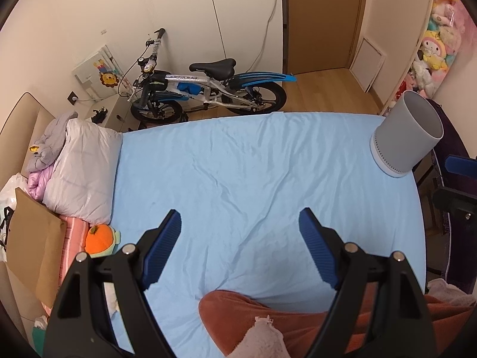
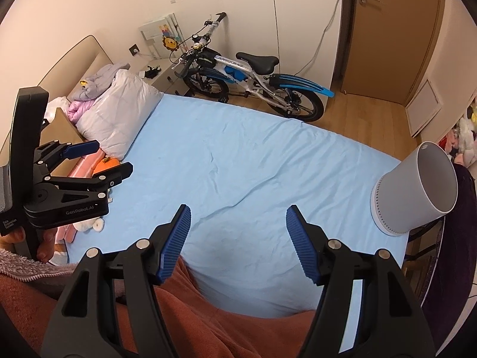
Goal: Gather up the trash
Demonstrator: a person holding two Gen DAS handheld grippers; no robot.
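Right wrist alone shows left claw (image 2: 114, 158) gaping, empty; right claw (image 2: 238, 223) gaping, empty.

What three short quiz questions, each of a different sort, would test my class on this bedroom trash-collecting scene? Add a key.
1. True or false: the grey bin stands on the blue bed sheet at its right edge.
2. Multiple choice: what is between the jaws of the right gripper? A) a wrapper B) nothing C) a pillow
3. Fill in: beyond the far side of the bed stands a child's ____.

Key: 1 true. 2 B; the left gripper is open and empty too. 3 bicycle.
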